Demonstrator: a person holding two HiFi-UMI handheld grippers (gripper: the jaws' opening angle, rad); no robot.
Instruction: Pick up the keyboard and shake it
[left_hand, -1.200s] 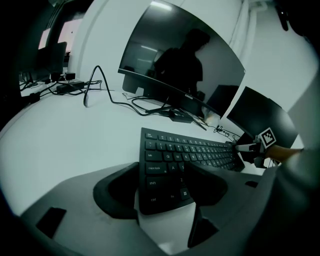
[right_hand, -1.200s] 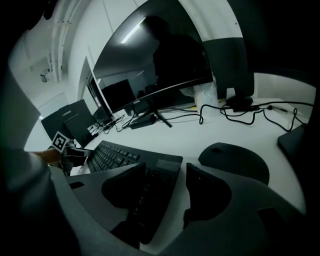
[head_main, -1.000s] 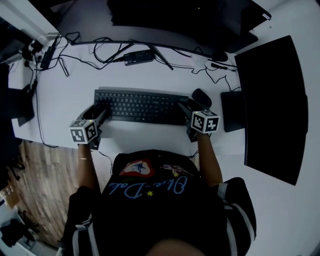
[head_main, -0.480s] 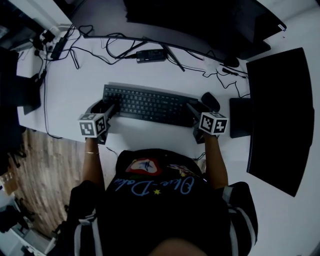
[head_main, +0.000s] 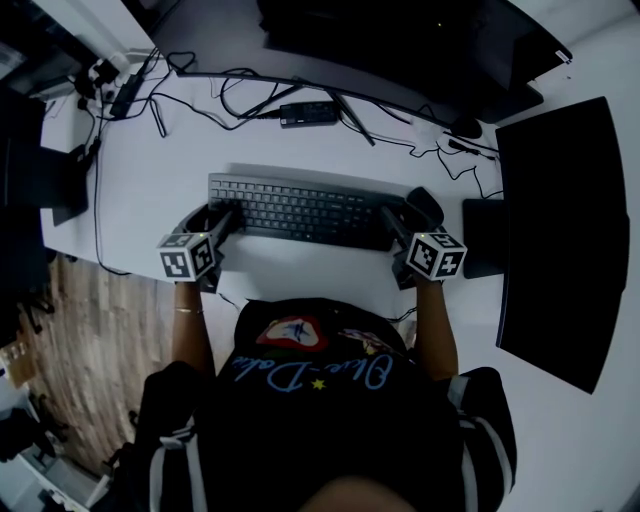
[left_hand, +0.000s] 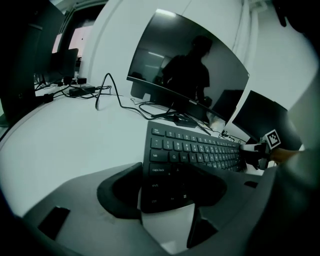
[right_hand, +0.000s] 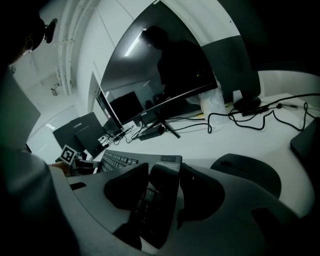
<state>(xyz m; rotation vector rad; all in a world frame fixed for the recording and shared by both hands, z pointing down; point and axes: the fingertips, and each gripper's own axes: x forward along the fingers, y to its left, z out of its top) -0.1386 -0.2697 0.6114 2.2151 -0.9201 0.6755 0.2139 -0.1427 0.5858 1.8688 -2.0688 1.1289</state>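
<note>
1. We see a white desk (head_main: 140, 200) carrying a wide curved monitor (head_main: 400, 40) at the back and a second dark screen (head_main: 560, 230) at the right.
2. The keyboard (head_main: 300, 208) lies flat near the front edge, long side across, with one gripper at each end.
3. The left gripper (head_main: 222, 222) has the keyboard's left end between its jaws. They stand wide, have just been closing, and do not clamp it.
4. The right gripper (head_main: 390, 218) takes the right end the same way. Its jaws are a little narrower, have just been closing, and we see no firm pinch.
5. A dark panel (right_hand: 80, 135) past the keyboard's far end reads "Lenovo".
6. A black mouse (head_main: 425, 203) sits just beside the keyboard's right end.
7. Between the left jaws we read the keys (left_hand: 160, 170) "tab", "caps lock" and "shift".
</note>
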